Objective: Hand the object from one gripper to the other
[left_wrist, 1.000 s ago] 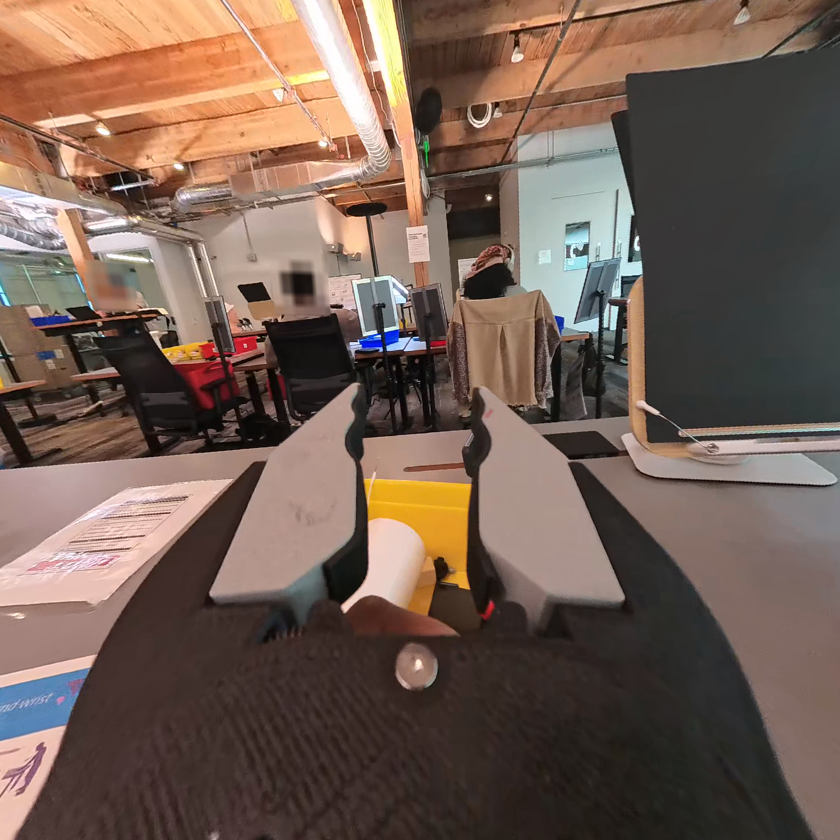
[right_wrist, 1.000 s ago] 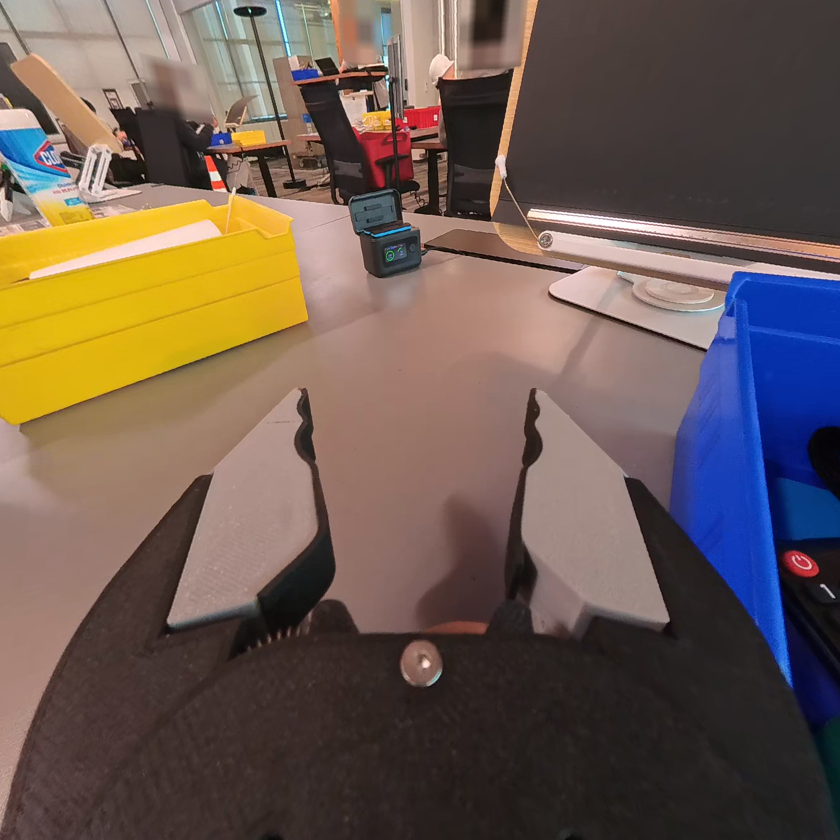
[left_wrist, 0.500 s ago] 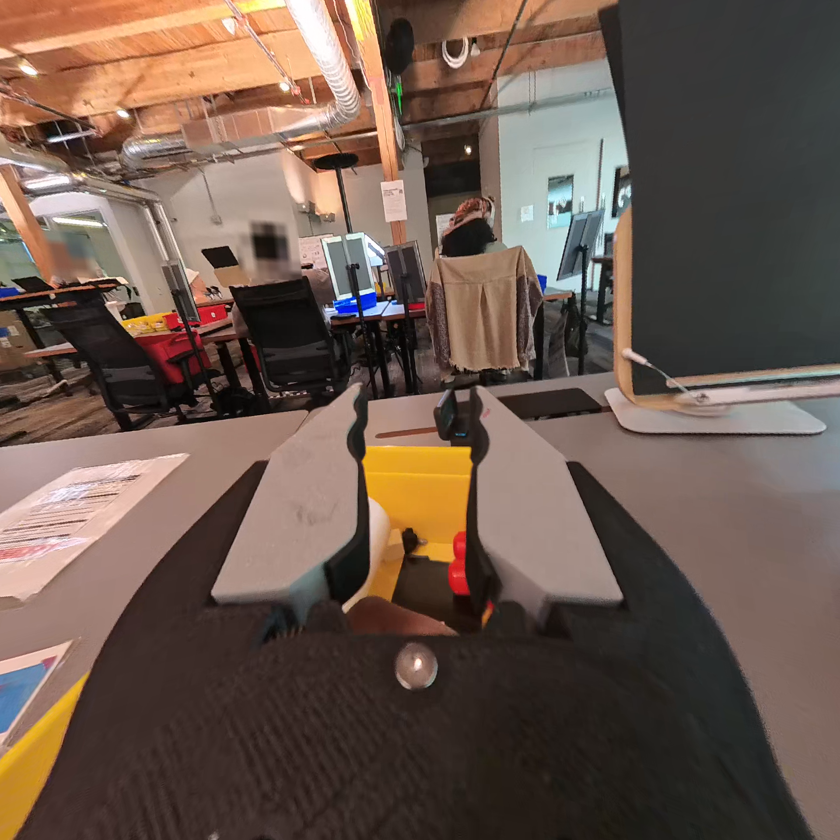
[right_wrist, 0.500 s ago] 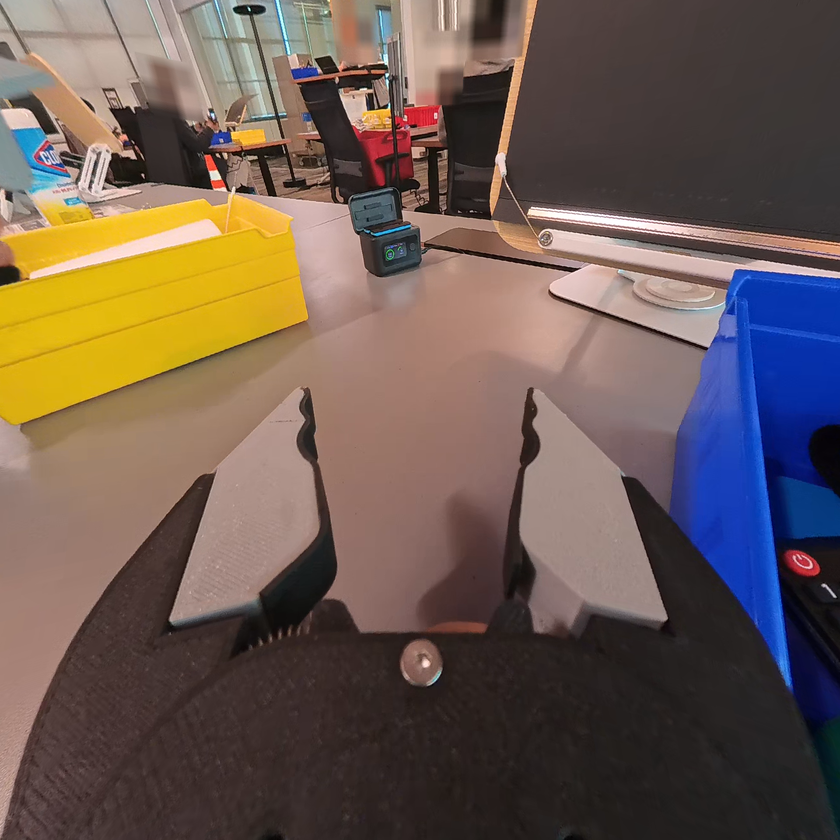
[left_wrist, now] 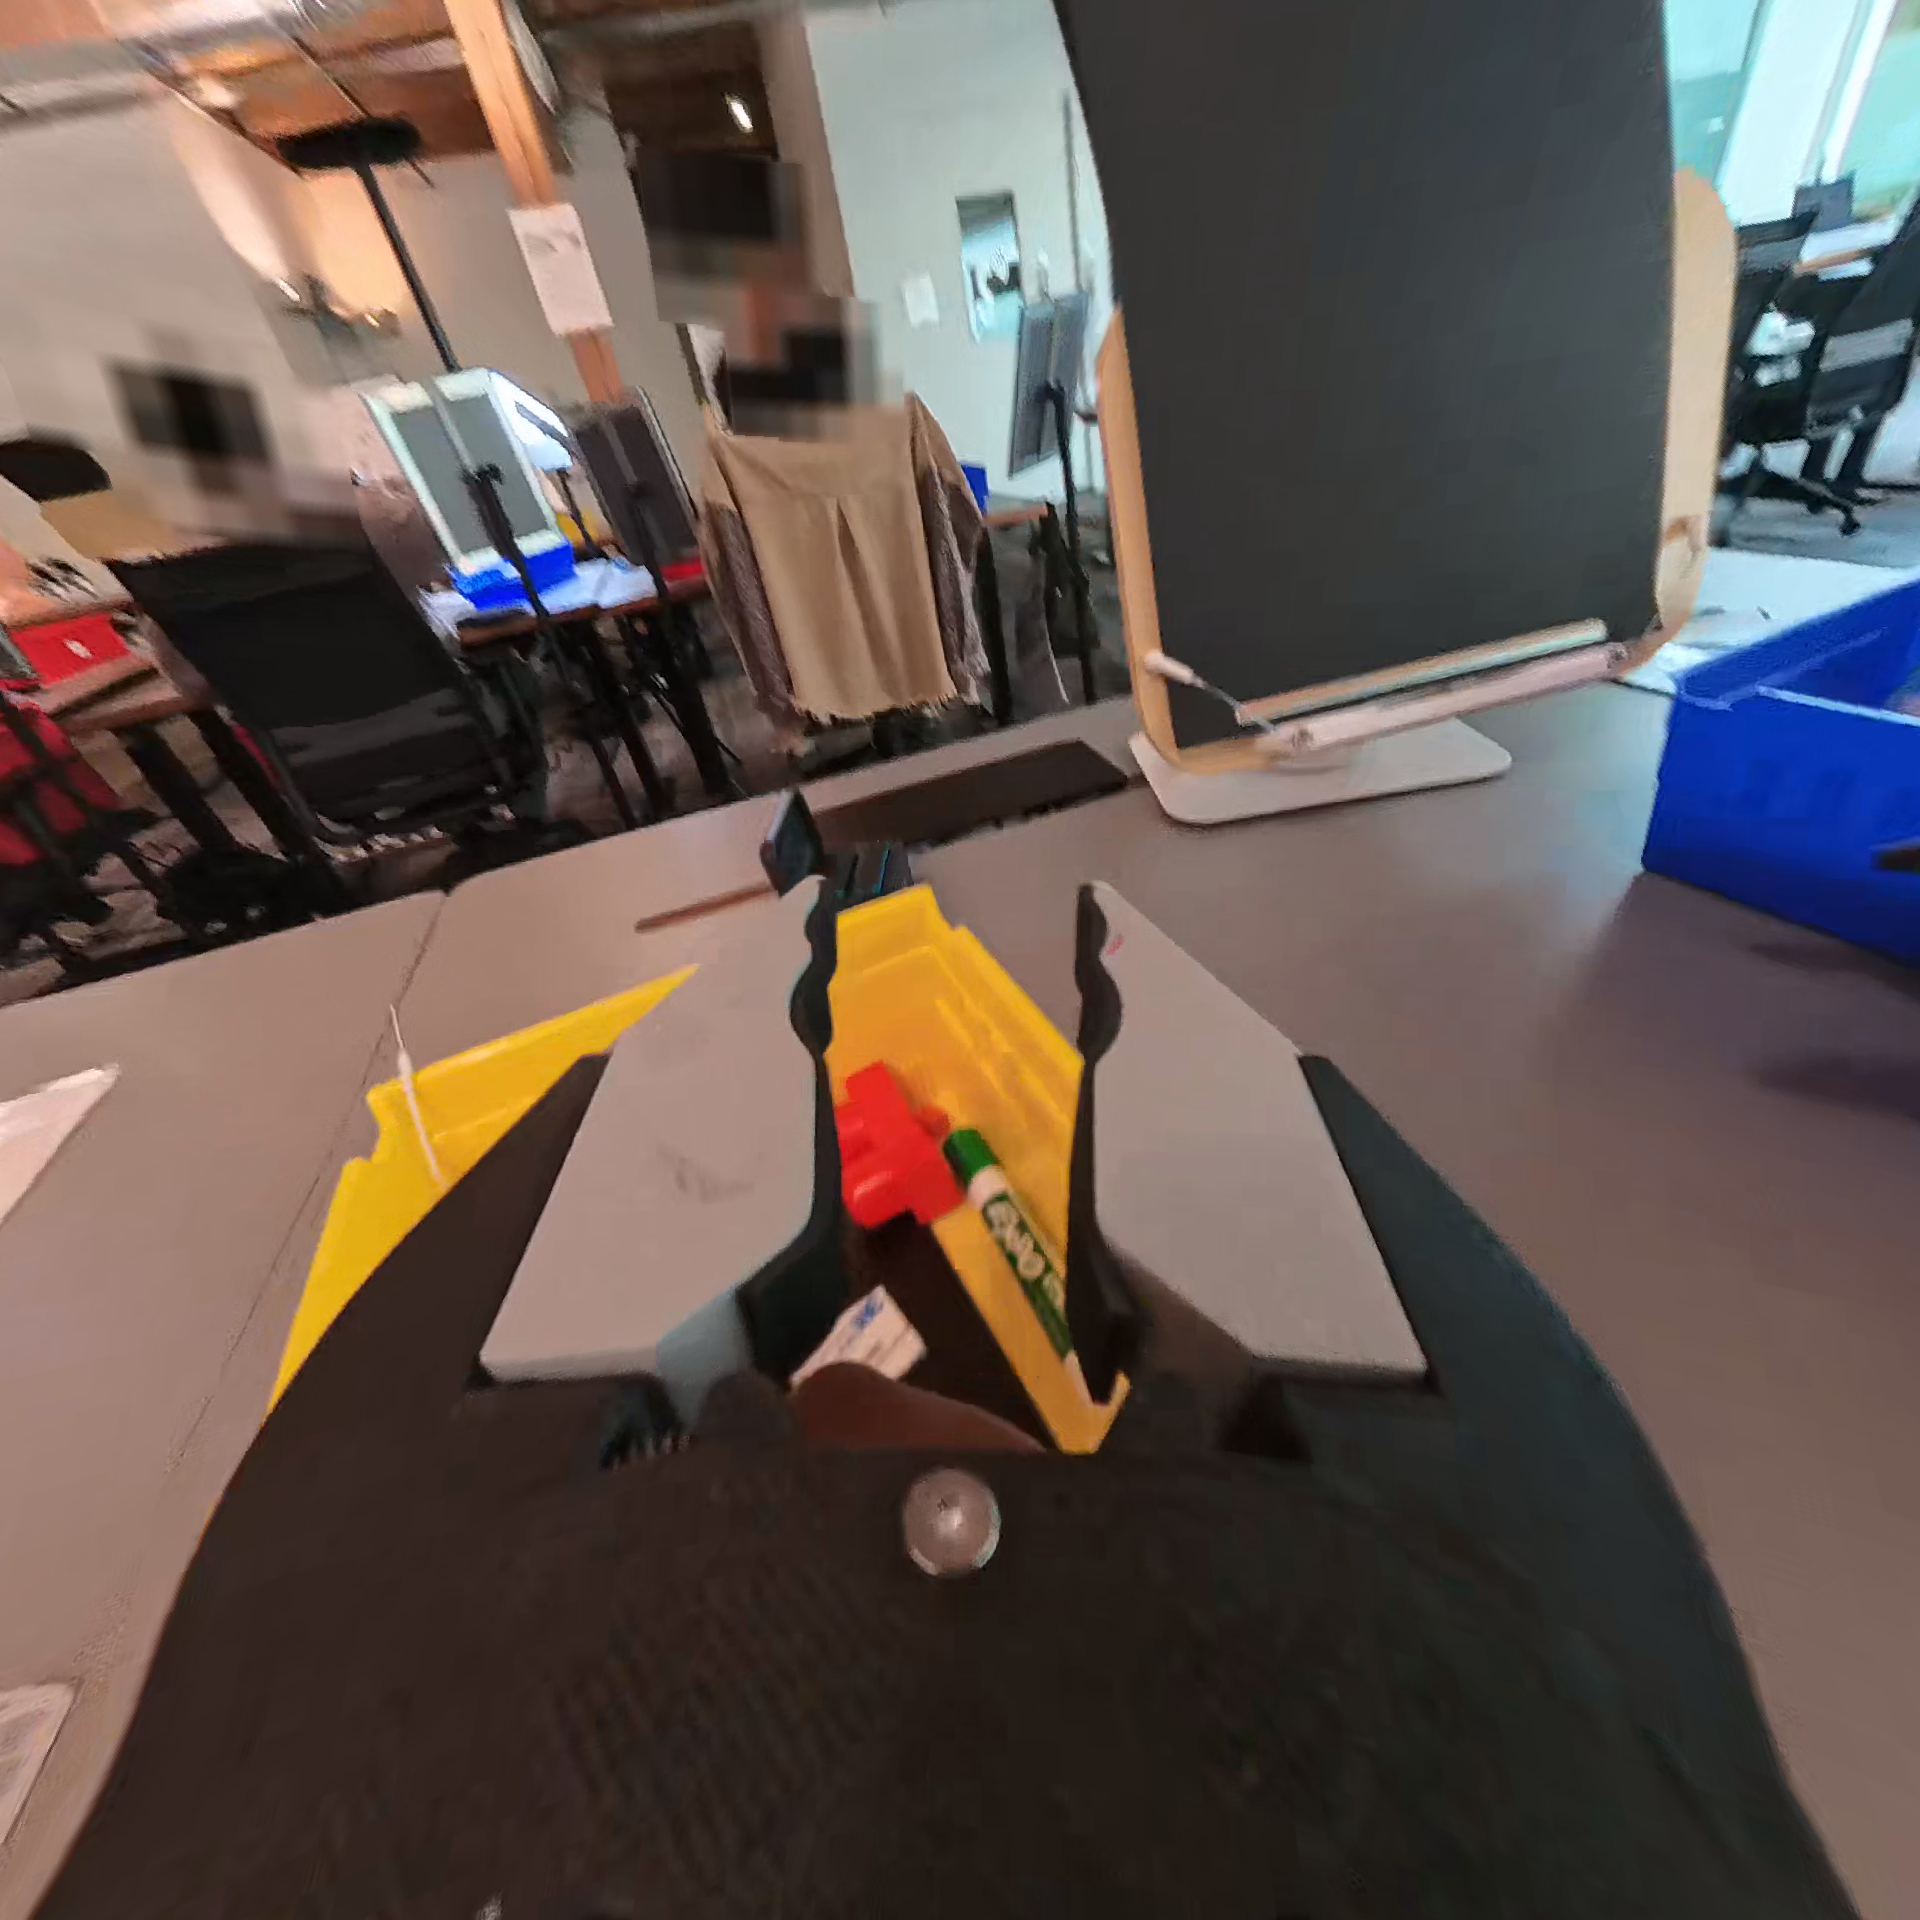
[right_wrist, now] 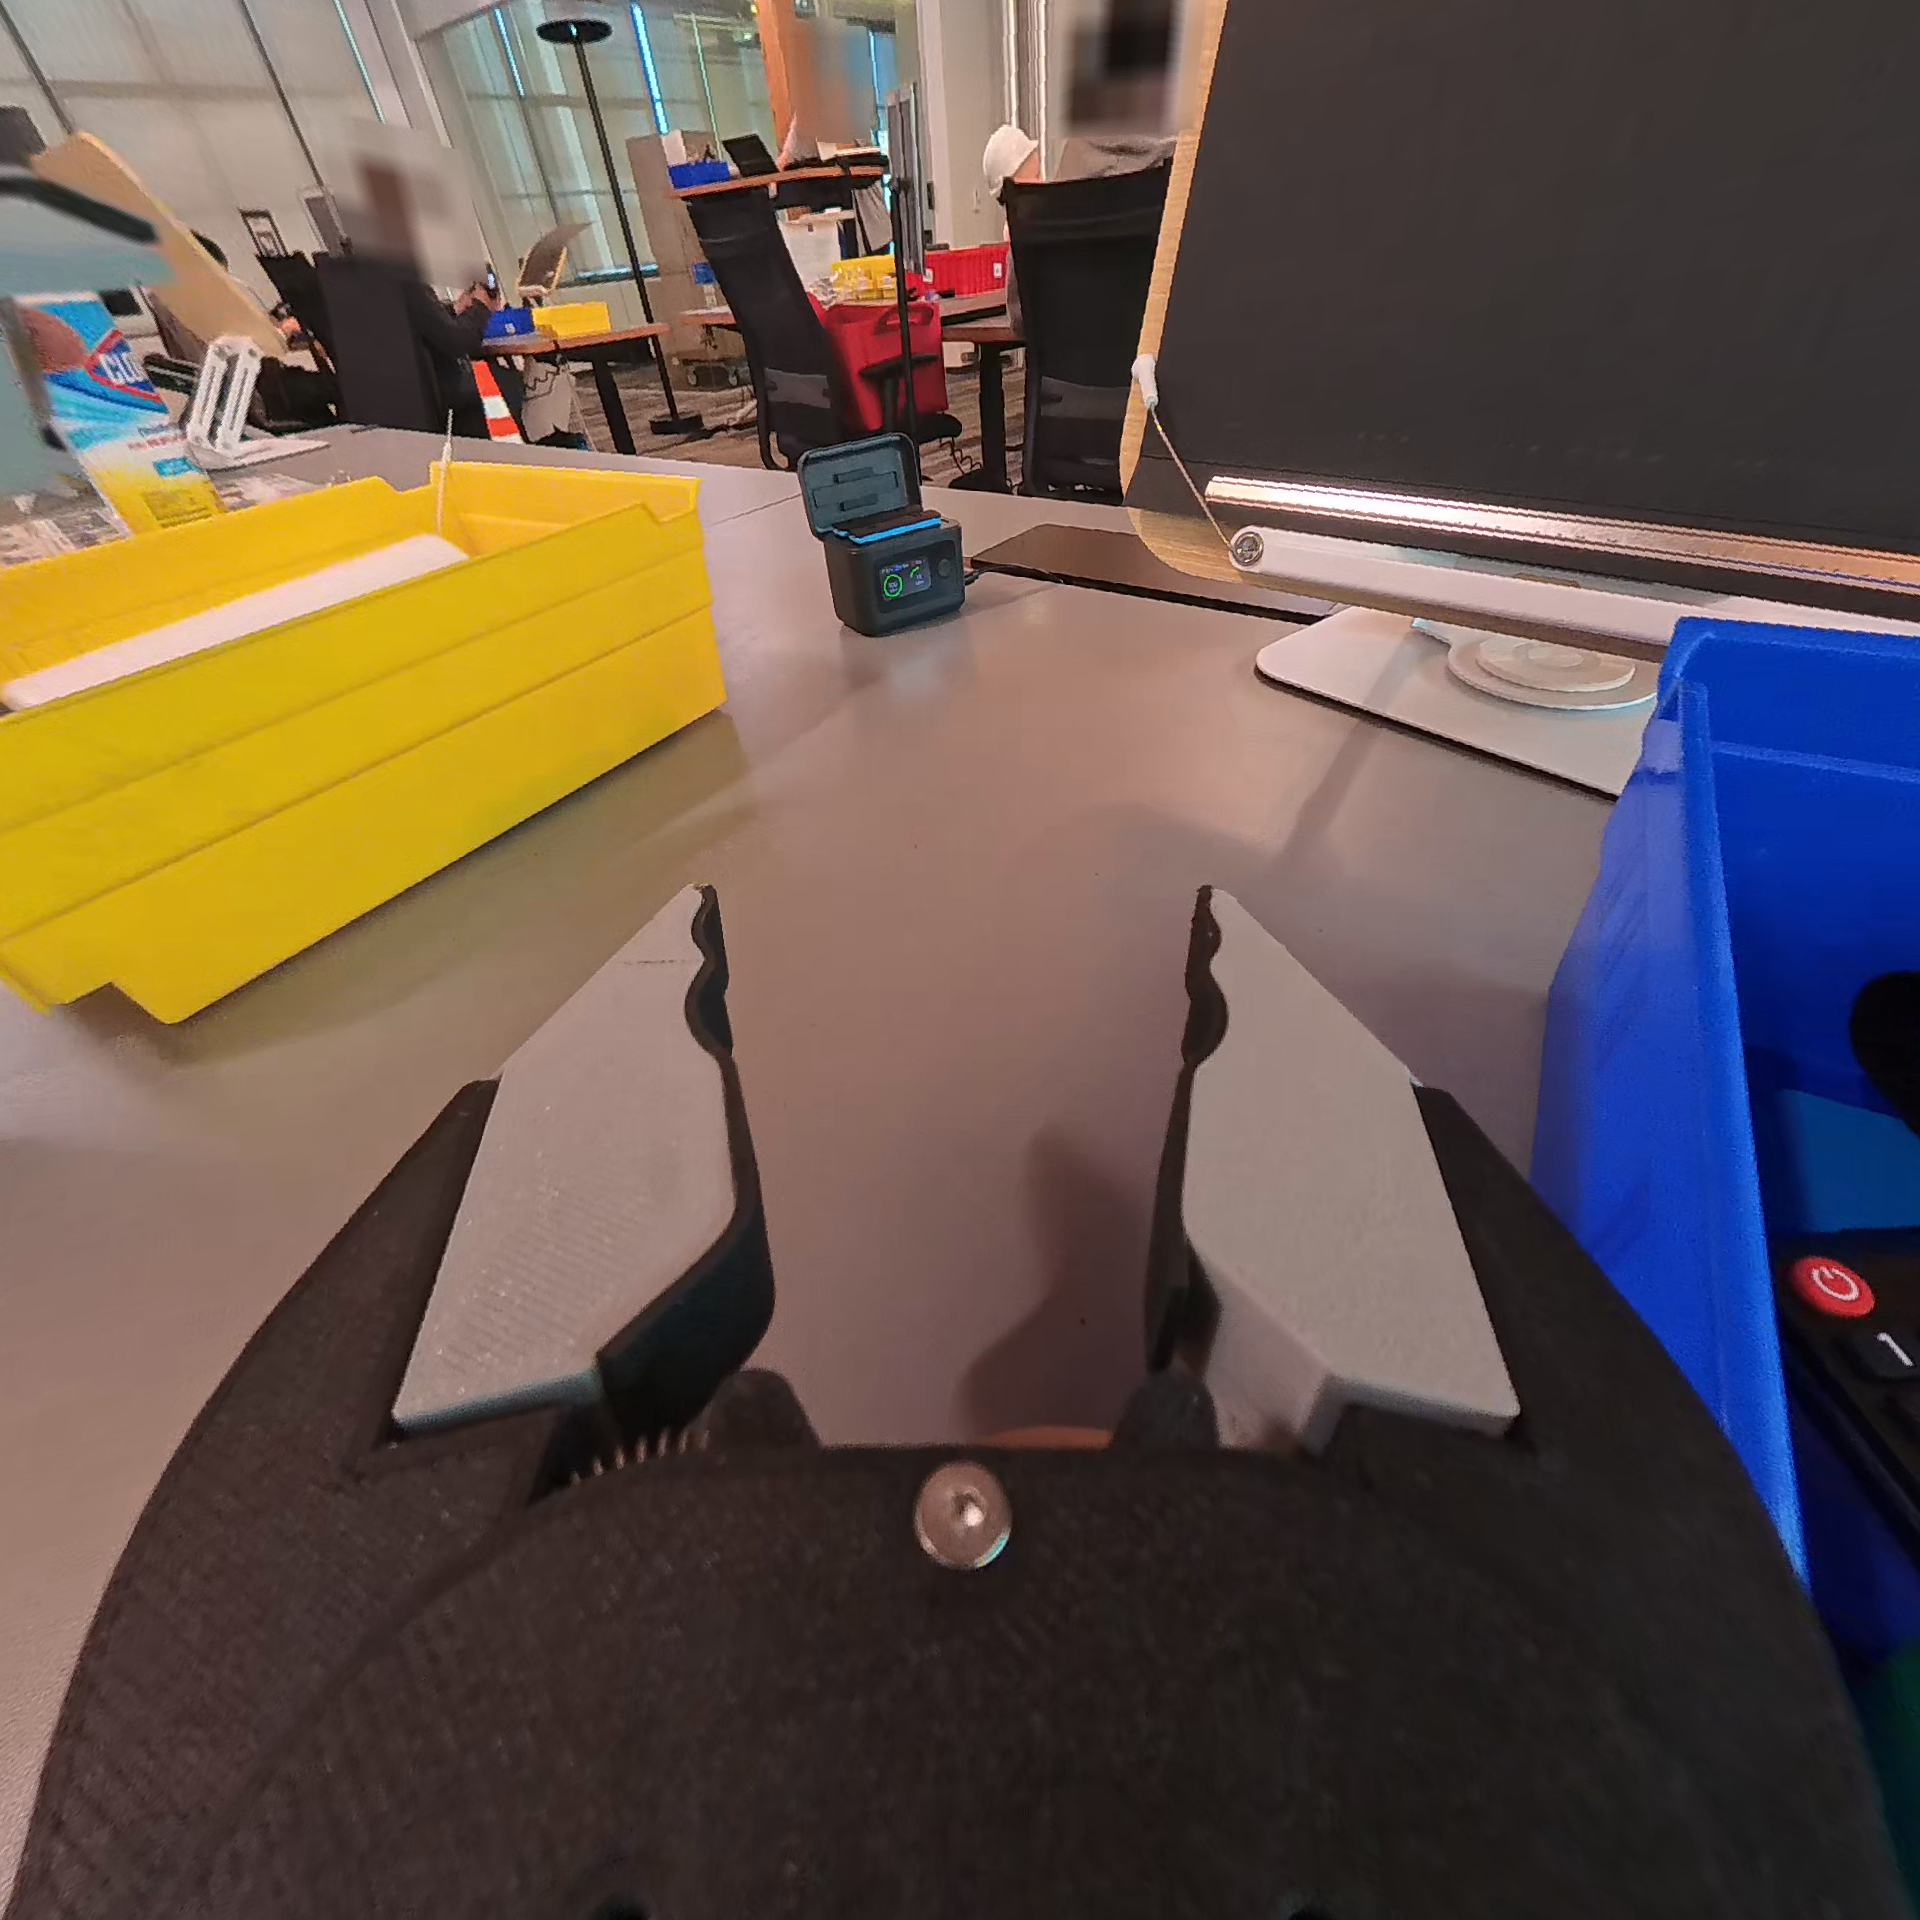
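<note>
The object for the handover is not yet picked: a green-capped marker [left_wrist: 1013, 1231] and a red block [left_wrist: 888, 1148] lie inside the yellow bin [left_wrist: 997, 1018] at the left side of the desk [right_wrist: 987, 790]. A white roll [right_wrist: 239, 613] lies in the same bin. Judged from this, the task is at its start: grasp, transfer and release all remain.

The left hand-held gripper [left_wrist: 951, 925] hangs over the bin, jaws partly apart, holding nothing; marker and block show in the gap between them. Contact cannot be confirmed.

The right hand-held gripper [right_wrist: 956, 904] sits low over bare desk, jaws wide apart and empty, just beside the blue bin [right_wrist: 1631, 1091] at the right edge.
</note>
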The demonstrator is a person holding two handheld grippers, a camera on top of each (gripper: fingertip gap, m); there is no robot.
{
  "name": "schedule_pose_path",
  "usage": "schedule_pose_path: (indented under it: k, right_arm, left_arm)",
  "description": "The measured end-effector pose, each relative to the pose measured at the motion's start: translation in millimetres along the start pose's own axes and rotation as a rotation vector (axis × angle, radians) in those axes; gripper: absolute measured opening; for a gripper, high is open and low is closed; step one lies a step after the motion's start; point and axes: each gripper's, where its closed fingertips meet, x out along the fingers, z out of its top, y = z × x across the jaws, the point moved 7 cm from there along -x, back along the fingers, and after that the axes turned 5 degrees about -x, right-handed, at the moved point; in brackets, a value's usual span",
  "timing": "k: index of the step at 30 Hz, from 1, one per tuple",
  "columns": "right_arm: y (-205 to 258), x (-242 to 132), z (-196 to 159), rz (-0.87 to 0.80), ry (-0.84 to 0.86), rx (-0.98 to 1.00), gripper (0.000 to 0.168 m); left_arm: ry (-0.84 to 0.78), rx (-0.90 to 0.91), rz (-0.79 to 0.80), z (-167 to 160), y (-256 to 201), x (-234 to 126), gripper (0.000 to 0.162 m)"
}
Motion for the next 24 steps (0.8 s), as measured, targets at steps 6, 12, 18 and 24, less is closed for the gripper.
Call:
schedule_pose_path:
  k: [6,12,18,24]
  right_arm:
    - [0,1,0,0.0,0.007,0.002,0.088]
    - [-1,1,-1,-0.001,0.01,0.003,0.087]
    - [0,1,0,0.003,0.006,0.002,0.087]
    - [0,1,0,0.004,0.006,0.001,0.087]
  left_arm:
    - [0.328,-0.027,-0.081,-43,20,5,0.043]
    - [0.419,-0.125,-0.035,-59,8,30,0.028]
    - [0.506,0.058,0.007,-72,0,36,0.014]
    - [0.561,-0.042,-0.024,-80,-6,41,0.02]
